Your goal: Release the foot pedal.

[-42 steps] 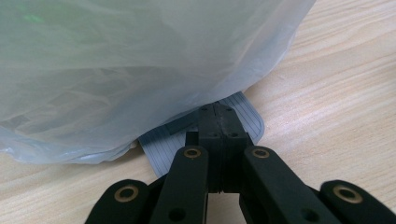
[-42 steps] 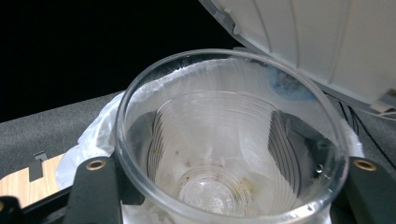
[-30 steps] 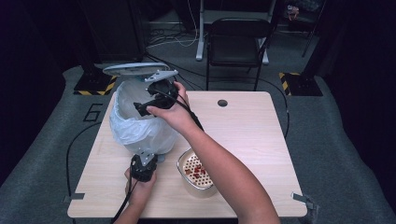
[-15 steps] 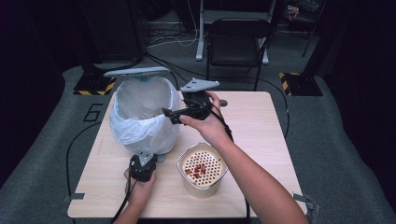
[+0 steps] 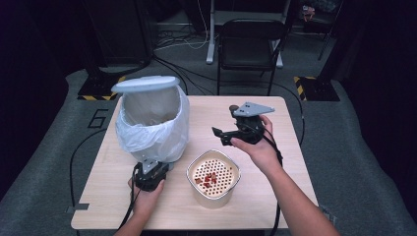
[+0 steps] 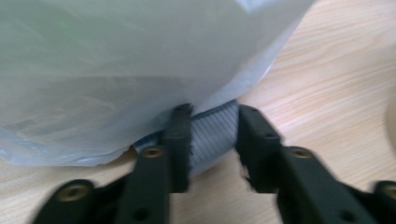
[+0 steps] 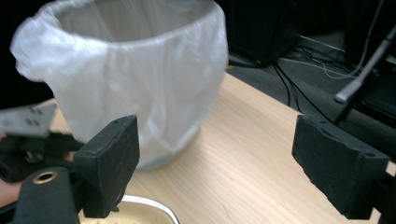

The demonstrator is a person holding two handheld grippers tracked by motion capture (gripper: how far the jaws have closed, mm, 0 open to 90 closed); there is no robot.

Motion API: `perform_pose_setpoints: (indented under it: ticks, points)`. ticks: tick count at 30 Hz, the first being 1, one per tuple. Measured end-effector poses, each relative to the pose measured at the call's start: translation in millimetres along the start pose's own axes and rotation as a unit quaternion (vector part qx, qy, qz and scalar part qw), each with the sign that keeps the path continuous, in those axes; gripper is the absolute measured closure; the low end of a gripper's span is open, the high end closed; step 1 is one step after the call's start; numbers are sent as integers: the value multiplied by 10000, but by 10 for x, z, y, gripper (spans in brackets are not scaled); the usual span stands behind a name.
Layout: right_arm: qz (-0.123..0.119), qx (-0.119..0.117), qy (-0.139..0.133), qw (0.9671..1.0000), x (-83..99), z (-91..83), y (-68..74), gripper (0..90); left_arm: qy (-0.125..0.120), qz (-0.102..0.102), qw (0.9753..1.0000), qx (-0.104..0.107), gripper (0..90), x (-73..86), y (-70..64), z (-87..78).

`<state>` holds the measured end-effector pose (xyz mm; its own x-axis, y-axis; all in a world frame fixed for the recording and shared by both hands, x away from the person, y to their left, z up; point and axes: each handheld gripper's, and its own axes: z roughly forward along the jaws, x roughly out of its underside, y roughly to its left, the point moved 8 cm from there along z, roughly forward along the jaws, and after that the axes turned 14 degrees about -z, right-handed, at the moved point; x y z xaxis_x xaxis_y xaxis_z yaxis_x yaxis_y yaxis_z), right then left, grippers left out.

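Observation:
A pedal bin (image 5: 152, 123) lined with a white bag (image 7: 140, 79) stands at the table's back left, its lid (image 5: 145, 83) raised. At its foot my left gripper (image 5: 151, 167) rests on the ribbed grey pedal (image 6: 212, 135), jaws a little apart (image 6: 212, 149). A cream bowl with a perforated insert (image 5: 213, 177) holding a few red bits sits near the front middle; its rim (image 7: 140, 212) shows below my right jaws. My right gripper (image 5: 220, 136) hangs above the table right of the bin, wide open (image 7: 219, 158) and empty, pointing at the bin.
The wooden table (image 5: 275, 196) has bare room at its right and front. A black chair (image 5: 251, 44) stands beyond the far edge. Cables (image 5: 78, 147) run over the grey floor at the left.
My right gripper has swung from over the bin's mouth to the right and lower, now beside the bin. The bowl is uncovered. The left gripper has stayed on the pedal.

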<state>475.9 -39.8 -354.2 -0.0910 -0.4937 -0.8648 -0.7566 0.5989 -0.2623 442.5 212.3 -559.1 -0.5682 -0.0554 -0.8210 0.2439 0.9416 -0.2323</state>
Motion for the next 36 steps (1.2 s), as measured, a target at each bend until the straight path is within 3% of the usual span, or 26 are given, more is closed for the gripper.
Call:
perform_pose_setpoints:
  ticks: [3, 6, 9, 15, 20, 21, 25, 28, 34, 35, 36]
  points:
    - [147, 56, 3, 9999, 144, -107, -38, 165, -13, -71, 9999, 85, 541, -48, -2, -90]
    - [163, 148, 14, 9998, 272, -187, -81, 177, 36, 128, 9999, 85, 488, -67, -6, -143]
    - [260, 214, 42, 9994, 386, -244, -105, 184, 209, 244, 9992, 235, 466, -44, -24, -227]
    - [309, 388, 141, 9987, 577, -344, -149, 194, 362, 83, 9979, 533, 427, -29, 11, -396]
    - [375, 562, 194, 9975, 765, -427, -154, 196, 491, -25, 9970, 596, 412, 16, 132, -538]
    - [388, 574, 205, 9974, 796, -439, -152, 196, 529, -21, 9968, 600, 412, 25, 206, -594]
    - [493, 704, 260, 9960, 961, -481, -153, 196, 481, -25, 9978, 449, 402, 27, 403, -666]
    - [598, 791, 301, 9946, 1106, -502, -147, 196, 411, -142, 9985, 345, 387, 34, 553, -702]
    - [694, 1148, 629, 9890, 1560, -494, -145, 195, 479, -286, 9984, -18, 348, 98, 879, -645]
    - [694, 1148, 629, 9890, 1560, -494, -145, 195, 479, -286, 9984, -18, 334, 98, 879, -645]
    - [815, 1203, 895, 9853, 1836, -439, -121, 195, 637, -299, 9975, -52, 330, 123, 936, -628]
